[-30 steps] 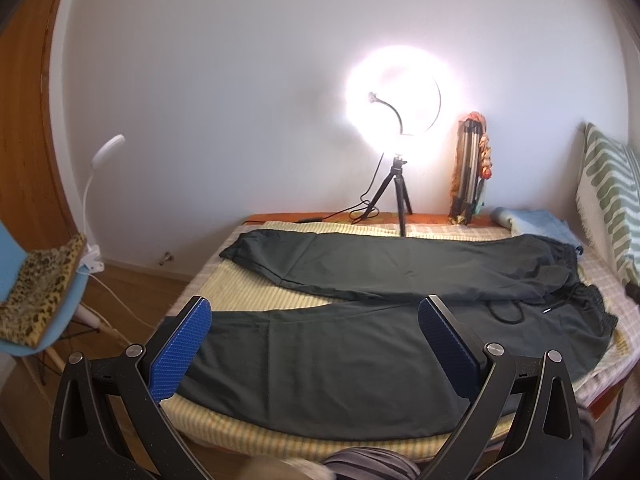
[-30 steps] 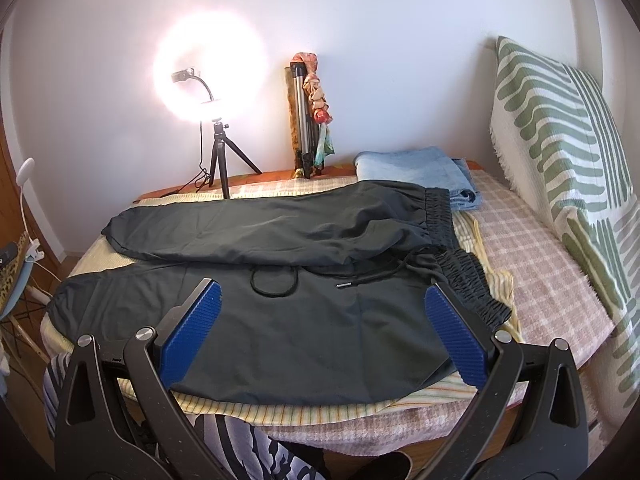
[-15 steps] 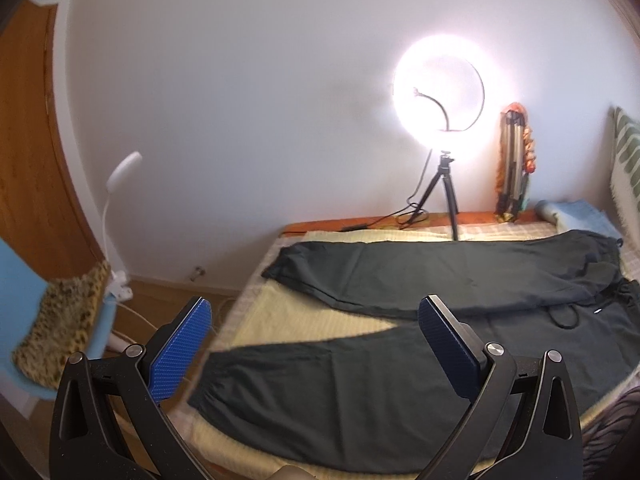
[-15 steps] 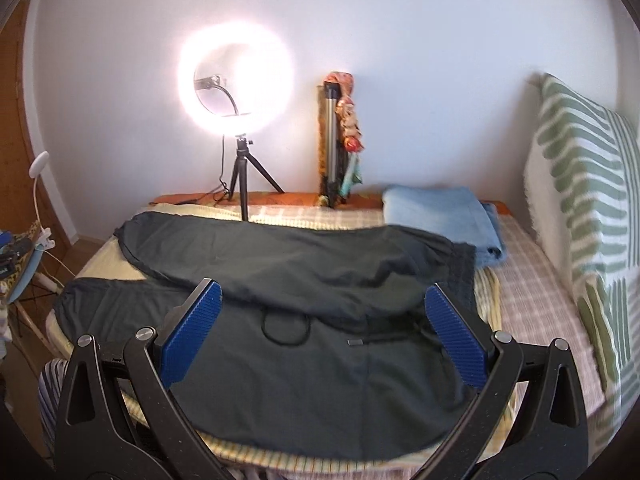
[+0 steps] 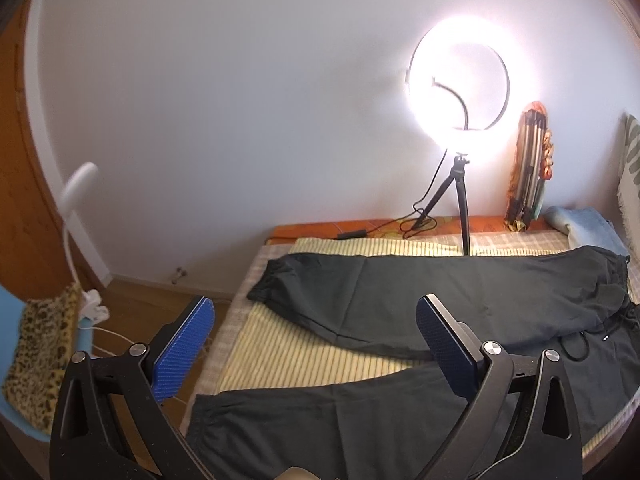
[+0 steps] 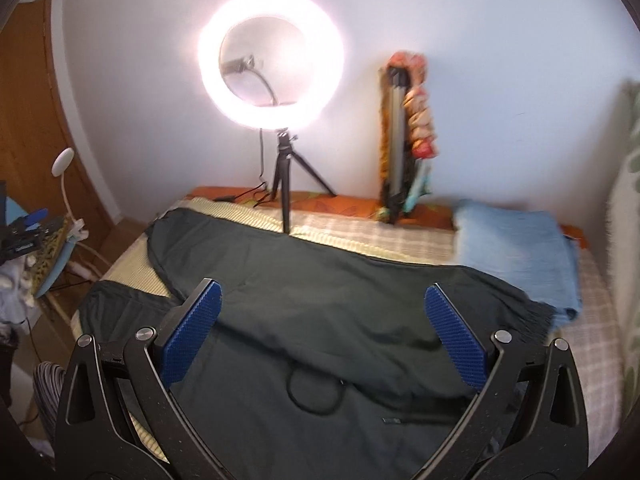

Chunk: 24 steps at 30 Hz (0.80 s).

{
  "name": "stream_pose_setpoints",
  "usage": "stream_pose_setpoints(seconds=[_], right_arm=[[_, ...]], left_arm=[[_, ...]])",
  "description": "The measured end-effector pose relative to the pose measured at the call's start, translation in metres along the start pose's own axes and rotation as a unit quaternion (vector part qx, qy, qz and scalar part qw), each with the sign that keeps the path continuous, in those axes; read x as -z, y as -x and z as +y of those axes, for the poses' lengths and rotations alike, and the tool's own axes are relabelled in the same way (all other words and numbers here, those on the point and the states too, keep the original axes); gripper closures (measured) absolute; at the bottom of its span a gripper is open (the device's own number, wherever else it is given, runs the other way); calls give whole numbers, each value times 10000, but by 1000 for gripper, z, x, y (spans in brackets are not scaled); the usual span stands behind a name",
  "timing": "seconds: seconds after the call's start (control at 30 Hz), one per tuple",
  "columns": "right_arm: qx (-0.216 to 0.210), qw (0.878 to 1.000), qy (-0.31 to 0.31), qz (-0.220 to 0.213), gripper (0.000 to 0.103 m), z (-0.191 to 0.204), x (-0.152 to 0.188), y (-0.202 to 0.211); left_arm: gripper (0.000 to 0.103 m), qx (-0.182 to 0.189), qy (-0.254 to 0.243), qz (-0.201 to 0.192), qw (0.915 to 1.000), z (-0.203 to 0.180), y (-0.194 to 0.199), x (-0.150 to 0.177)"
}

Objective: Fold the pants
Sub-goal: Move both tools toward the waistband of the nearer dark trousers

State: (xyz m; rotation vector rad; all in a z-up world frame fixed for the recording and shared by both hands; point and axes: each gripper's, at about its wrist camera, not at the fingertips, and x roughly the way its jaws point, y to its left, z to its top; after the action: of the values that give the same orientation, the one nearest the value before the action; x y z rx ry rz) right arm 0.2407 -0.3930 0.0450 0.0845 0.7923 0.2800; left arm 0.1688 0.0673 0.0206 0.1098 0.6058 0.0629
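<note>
1. The bed (image 5: 256, 360), with a checked cover under a pale yellow ribbed mat, fills the lower half of both views; its orange far edge runs along the white wall.
2. The dark charcoal pants of smooth thin fabric (image 5: 460, 296) (image 6: 320, 320) lie flat across the mat, the two legs spread in a V: the far leg runs leftward to a gathered cuff, the near leg lies along the bed's near edge. The ruffled elastic waistband is at the right, and a thin black drawstring loops on the cloth between the legs.
3. A folded light-blue towel of soft nap (image 6: 516, 252) sits at the far right, its near corner touching the waistband.
4. A glowing round ring light on a small black tripod (image 5: 460, 80) (image 6: 272, 64) stands at the far edge of the bed, its cable trailing left.
5. A folded metal tripod wrapped in orange patterned cloth (image 6: 404, 136) leans upright on the wall, right of the light.
6. A leopard-print cloth on a pale blue chair (image 5: 40, 344) is off the bed to the left, with a white gooseneck lamp beside it.
7. The left claw (image 5: 316, 344) hovers over the leg cuffs, its blue ridged pads spread wide, holding nothing.
8. The right claw (image 6: 324, 332) hangs above the seat of the pants, likewise wide and empty.
</note>
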Motion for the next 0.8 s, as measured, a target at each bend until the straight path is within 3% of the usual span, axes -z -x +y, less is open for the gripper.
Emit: stream_pose_setpoints(seconds=[0.07,0.2,0.43,0.6,0.8], right_arm=[[-54,9998,172,108,0,0,-9,-20],[-257,9976,478,420,1,1,-22,-60],[-612,9905,883,862,14,2,-42,-140],[-709,9821,1160,1303,31,-1,-42,-205],[-869,9687,1322,1915,47,-9,-34,-278]], left_arm=[[11,59,34,158,9999,-1,-18,-2],[13,205,115,448,9987,-4,-51,-6],[15,334,123,884,9955,-21,-110,-10],[15,421,-34,1167,9923,-41,-152,-6],[23,584,-133,1567,9858,-66,-198,4]])
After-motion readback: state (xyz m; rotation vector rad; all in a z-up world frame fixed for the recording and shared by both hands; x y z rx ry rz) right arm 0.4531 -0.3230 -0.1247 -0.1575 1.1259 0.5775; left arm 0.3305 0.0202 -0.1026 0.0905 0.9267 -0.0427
